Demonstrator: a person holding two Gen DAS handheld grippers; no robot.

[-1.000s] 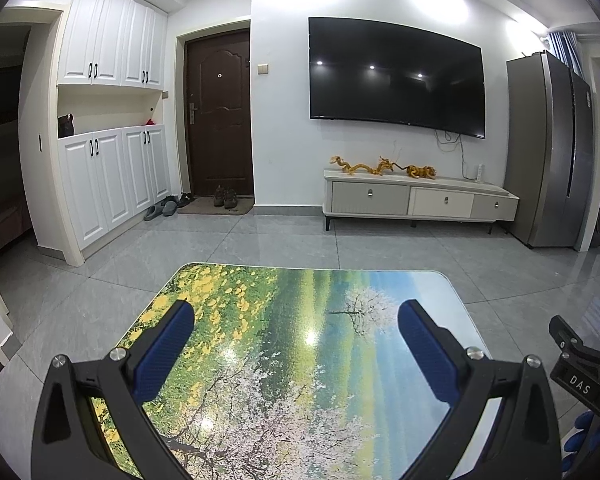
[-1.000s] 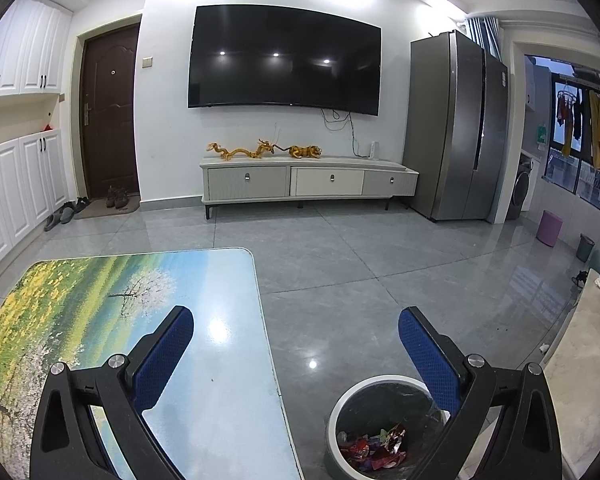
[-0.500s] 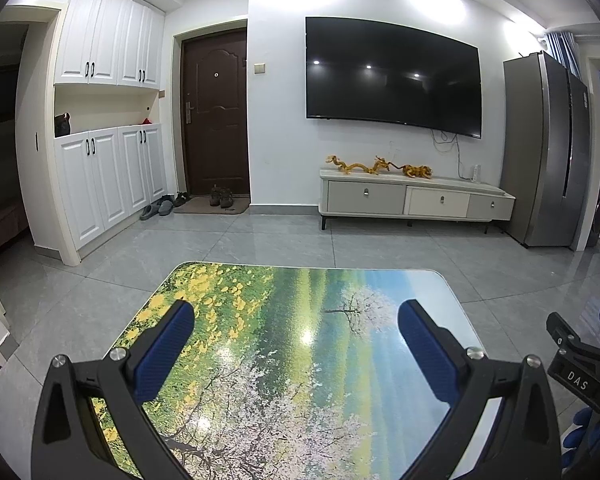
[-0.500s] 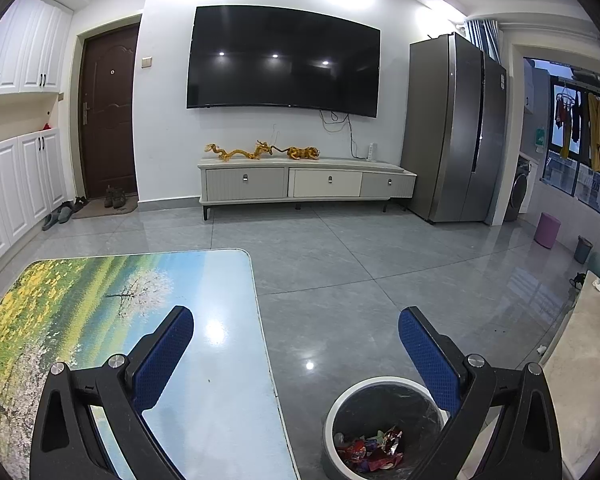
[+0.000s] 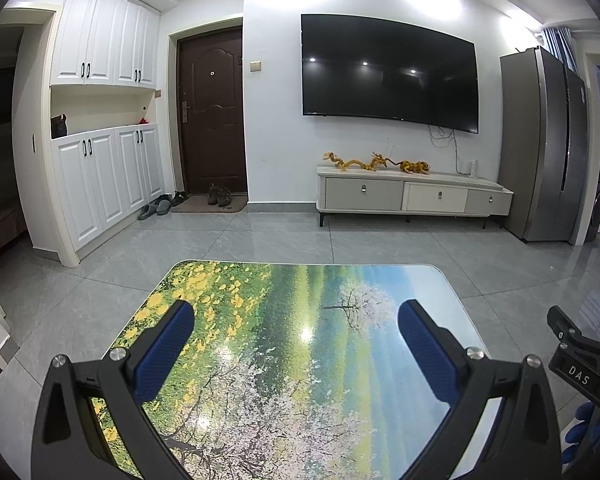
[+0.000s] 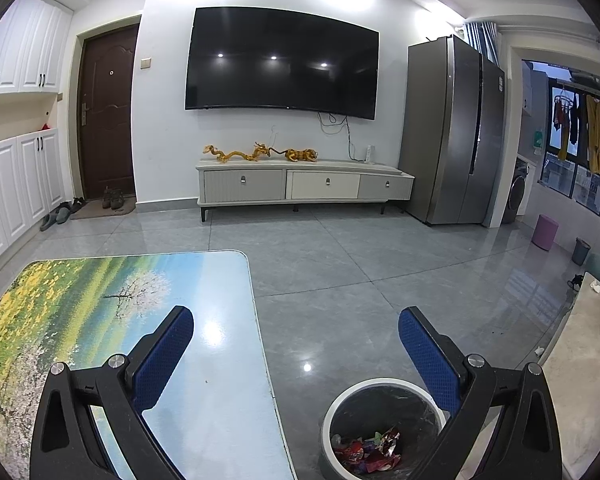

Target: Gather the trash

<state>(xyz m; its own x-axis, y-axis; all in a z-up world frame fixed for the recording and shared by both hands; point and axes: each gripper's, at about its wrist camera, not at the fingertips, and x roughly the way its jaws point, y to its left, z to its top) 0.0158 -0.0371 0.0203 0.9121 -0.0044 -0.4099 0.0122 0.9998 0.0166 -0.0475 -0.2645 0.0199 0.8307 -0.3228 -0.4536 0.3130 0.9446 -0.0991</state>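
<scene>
A low table (image 5: 300, 360) with a printed landscape top lies under my left gripper (image 5: 296, 324), which stands open and holds nothing. No trash shows on its surface. In the right wrist view the same table (image 6: 204, 360) fills the lower left, and a round white-rimmed bin (image 6: 380, 428) with a black liner stands on the floor beside its right edge. Colourful wrappers (image 6: 366, 448) lie at the bin's bottom. My right gripper (image 6: 296, 324) hangs open and empty, its right finger above the bin's rim. The right gripper's body (image 5: 580, 364) shows at the left view's right edge.
A grey tiled floor (image 6: 360, 280) stretches to a TV console (image 6: 304, 184) under a wall TV. A steel fridge (image 6: 456, 132) stands at the right, white cabinets (image 5: 108, 176) and a brown door (image 5: 212, 112) at the left. A pale counter (image 6: 580, 380) lies at far right.
Both views have risen and drifted slightly; the bin now sits a little further left and shows more of its inside. Both grippers stay open.
</scene>
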